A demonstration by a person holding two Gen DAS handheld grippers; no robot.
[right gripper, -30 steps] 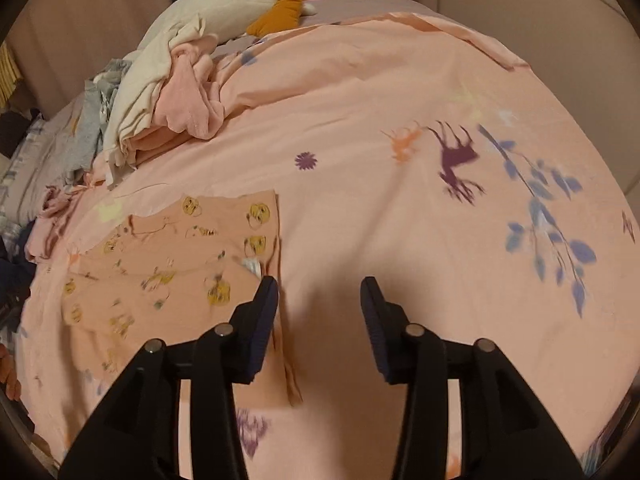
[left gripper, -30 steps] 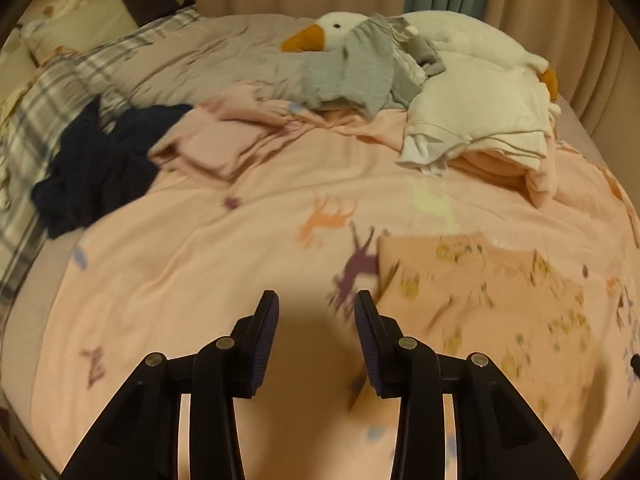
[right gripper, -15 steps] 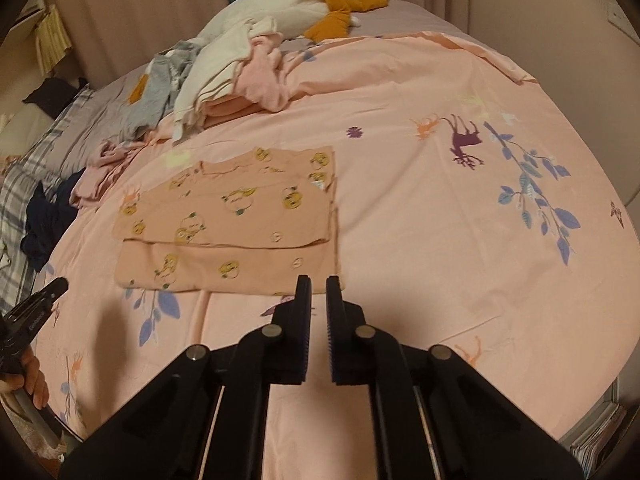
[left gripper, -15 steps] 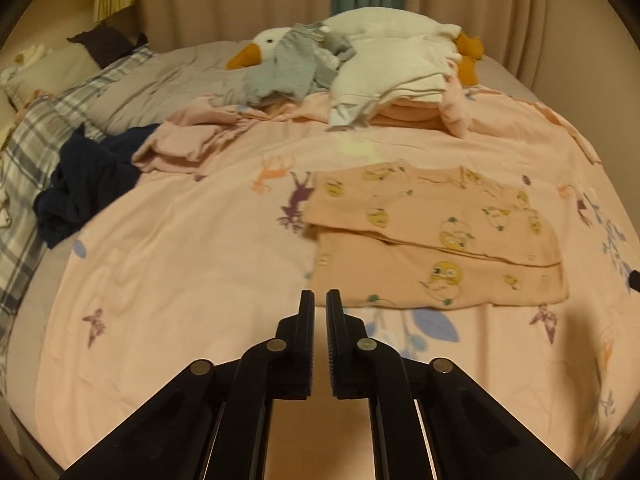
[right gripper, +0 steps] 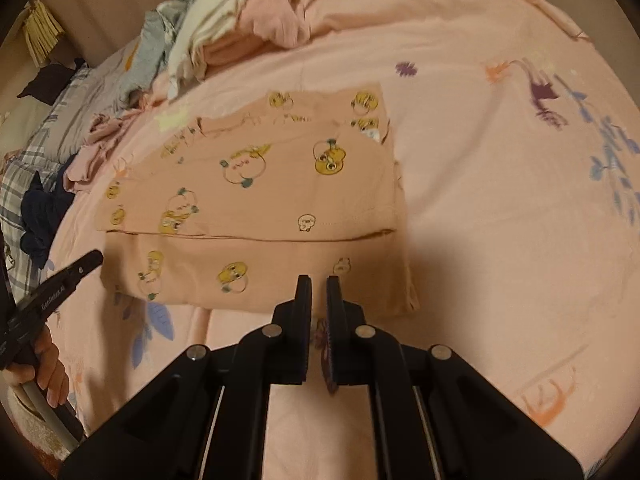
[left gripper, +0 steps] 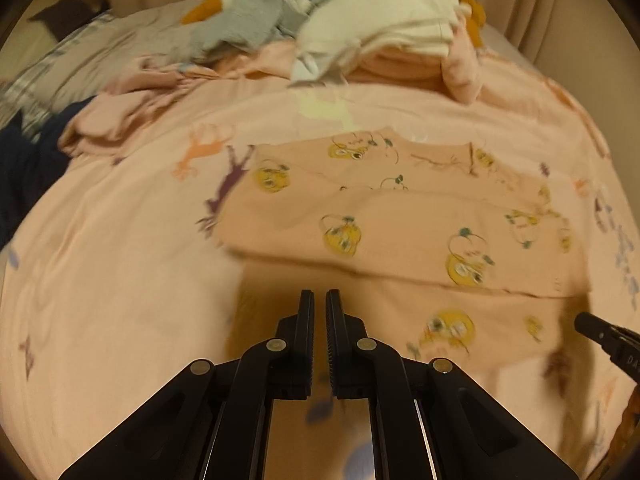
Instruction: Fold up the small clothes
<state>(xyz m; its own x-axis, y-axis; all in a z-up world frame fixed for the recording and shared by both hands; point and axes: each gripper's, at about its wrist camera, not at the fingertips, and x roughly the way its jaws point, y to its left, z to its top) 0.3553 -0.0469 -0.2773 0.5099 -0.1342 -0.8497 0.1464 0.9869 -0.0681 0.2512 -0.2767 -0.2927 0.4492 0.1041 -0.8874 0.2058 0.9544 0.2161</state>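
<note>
- Peach printed garment (right gripper: 256, 200) lies flat on the pink bedsheet (right gripper: 500, 220), partly folded: upper layer doubled over the lower, fold edge running across.
- Left gripper (left gripper: 319, 300): jaws nearly together, nothing between them; tips over the garment's near left edge.
- Right gripper (right gripper: 318, 286): jaws nearly together, empty; tips at the garment's near right hem.
- Pile of unfolded clothes (left gripper: 380, 40) at far side of bed, well apart from the garment.

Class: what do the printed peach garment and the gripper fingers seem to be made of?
Printed peach garment: likely soft matte cotton knit; it lies limp, with a stitched hem. Left gripper fingers: apparently matte black plastic with ribbed pads, rigid and sharp-edged.
</note>
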